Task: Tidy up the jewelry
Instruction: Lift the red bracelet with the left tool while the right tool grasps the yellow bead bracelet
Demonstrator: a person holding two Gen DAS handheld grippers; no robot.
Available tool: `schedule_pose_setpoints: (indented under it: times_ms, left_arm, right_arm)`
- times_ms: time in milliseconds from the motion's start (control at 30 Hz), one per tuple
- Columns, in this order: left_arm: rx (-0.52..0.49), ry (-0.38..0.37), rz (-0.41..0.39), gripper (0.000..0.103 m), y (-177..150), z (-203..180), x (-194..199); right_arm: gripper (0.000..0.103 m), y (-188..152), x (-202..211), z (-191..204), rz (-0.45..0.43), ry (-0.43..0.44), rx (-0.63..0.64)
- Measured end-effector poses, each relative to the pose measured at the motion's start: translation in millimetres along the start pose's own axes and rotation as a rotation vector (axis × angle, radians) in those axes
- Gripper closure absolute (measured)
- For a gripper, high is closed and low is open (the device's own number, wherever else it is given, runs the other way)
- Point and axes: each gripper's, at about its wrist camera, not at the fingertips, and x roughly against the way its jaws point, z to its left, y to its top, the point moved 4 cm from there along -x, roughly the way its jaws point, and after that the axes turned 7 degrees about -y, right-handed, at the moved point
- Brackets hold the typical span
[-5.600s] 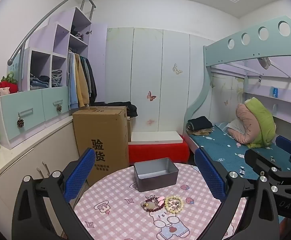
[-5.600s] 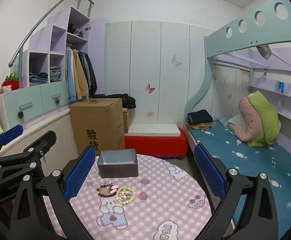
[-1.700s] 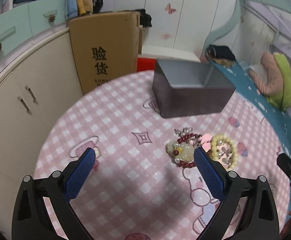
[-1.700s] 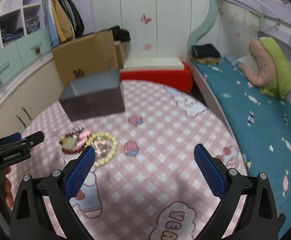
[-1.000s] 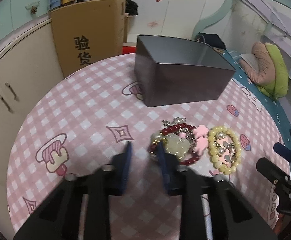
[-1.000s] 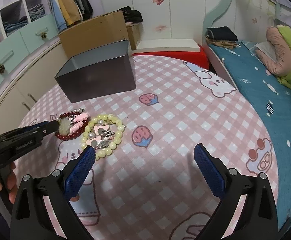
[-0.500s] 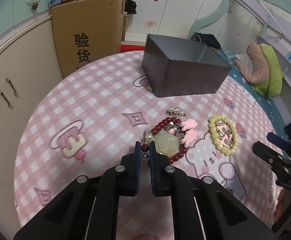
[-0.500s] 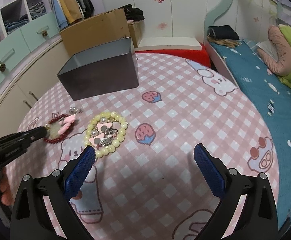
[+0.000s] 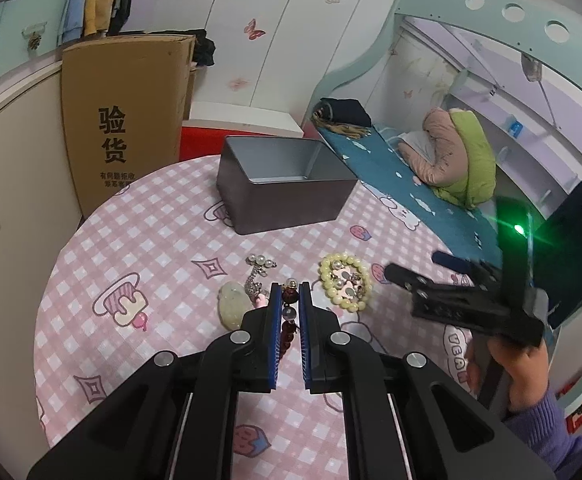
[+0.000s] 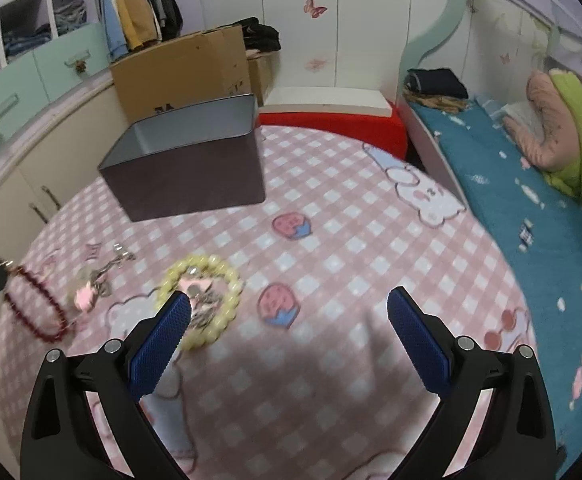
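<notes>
My left gripper (image 9: 289, 292) is shut on a dark red bead bracelet (image 9: 288, 320), which hangs from it above the pink checked table (image 9: 163, 248); the bracelet also shows in the right wrist view (image 10: 35, 312). A pale jade pendant (image 9: 233, 306), pearl earrings (image 9: 259, 263) and a cream bead bracelet (image 9: 345, 282) lie on the table. An open grey tin box (image 9: 283, 196) stands behind them. My right gripper (image 10: 289, 320) is open and empty, just right of the cream bracelet (image 10: 203, 300), short of the box (image 10: 187, 164).
A cardboard box (image 9: 123, 108) and cream cabinets (image 9: 7, 160) stand left of the table. A bed with a blue sheet (image 10: 531, 208) runs along the right. A red bench (image 10: 331, 124) sits behind the table.
My left gripper has closed on the red bracelet and lifted it off the table, leaving the jade pendant and earrings behind. My right gripper has moved left toward the cream bracelet.
</notes>
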Motion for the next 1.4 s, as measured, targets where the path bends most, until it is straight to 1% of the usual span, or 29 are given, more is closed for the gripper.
schedule_pose_setpoints:
  times_ms: [67, 100, 133, 167, 200, 267, 367, 533, 667, 700, 767, 867, 933, 1000, 1033, 1100, 1167, 1233, 1400]
  left_arm:
    - [-0.003, -0.005, -0.003, 0.096, 1, -2, 3]
    - [-0.007, -0.009, -0.008, 0.096, 1, -3, 5]
    - [-0.01, -0.01, -0.01, 0.096, -1, -2, 7]
    - [-0.013, -0.013, -0.012, 0.096, -1, -3, 8]
    - [-0.018, -0.023, -0.015, 0.096, 0, -4, 10]
    - [-0.022, -0.036, -0.02, 0.096, 2, -6, 13]
    - [-0.023, -0.04, -0.021, 0.096, 3, -4, 14]
    - [-0.014, -0.062, -0.021, 0.096, 4, -5, 16]
    - [-0.017, -0.072, -0.021, 0.096, 4, -5, 15]
    - [-0.017, -0.072, -0.022, 0.096, 4, -5, 15]
    - [-0.015, -0.07, -0.02, 0.096, 4, -4, 14]
    - [-0.006, -0.067, -0.015, 0.096, 3, -3, 13]
    - [-0.002, -0.069, -0.015, 0.096, 3, -2, 13]
    - [-0.004, -0.066, -0.014, 0.096, 3, -2, 13]
    - [-0.003, -0.068, -0.014, 0.096, 2, -1, 13]
    - [-0.004, -0.069, -0.011, 0.096, 3, -1, 12]
    - [-0.006, -0.069, -0.009, 0.096, 4, -2, 12]
    - [-0.01, -0.073, -0.011, 0.096, 5, -3, 12]
    - [-0.025, -0.079, -0.027, 0.096, 11, -8, 16]
  right_arm:
    - [0.008, 4, -10, 3, 0.018, -0.006, 0.02]
    - [0.013, 5, -15, 5, 0.027, -0.008, 0.032]
    - [0.022, 7, -20, 7, 0.037, -0.003, 0.042]
    - [0.051, 8, -25, 9, 0.055, 0.009, 0.049]
    - [0.062, 8, -28, 10, 0.069, 0.014, 0.054]
    - [0.061, 8, -34, 14, 0.089, 0.025, 0.083]
    - [0.061, 10, -32, 18, 0.09, 0.055, 0.093]
    - [0.06, 17, -21, 17, 0.061, 0.071, 0.085]
    - [0.06, 14, -28, 26, 0.109, 0.1, 0.121]
    - [0.061, 13, -31, 28, 0.123, 0.11, 0.125]
    - [0.061, 10, -33, 31, 0.135, 0.122, 0.13]
    - [0.061, 7, -35, 35, 0.147, 0.116, 0.158]
    - [0.066, 7, -36, 35, 0.153, 0.11, 0.168]
    - [0.084, 7, -36, 35, 0.16, 0.129, 0.18]
    - [0.088, 7, -36, 36, 0.164, 0.138, 0.184]
    - [0.092, 6, -34, 39, 0.159, 0.132, 0.205]
    - [0.093, 5, -33, 41, 0.153, 0.133, 0.206]
    - [0.093, 5, -26, 41, 0.14, 0.158, 0.187]
    - [0.093, 14, 11, 43, 0.068, 0.197, 0.18]
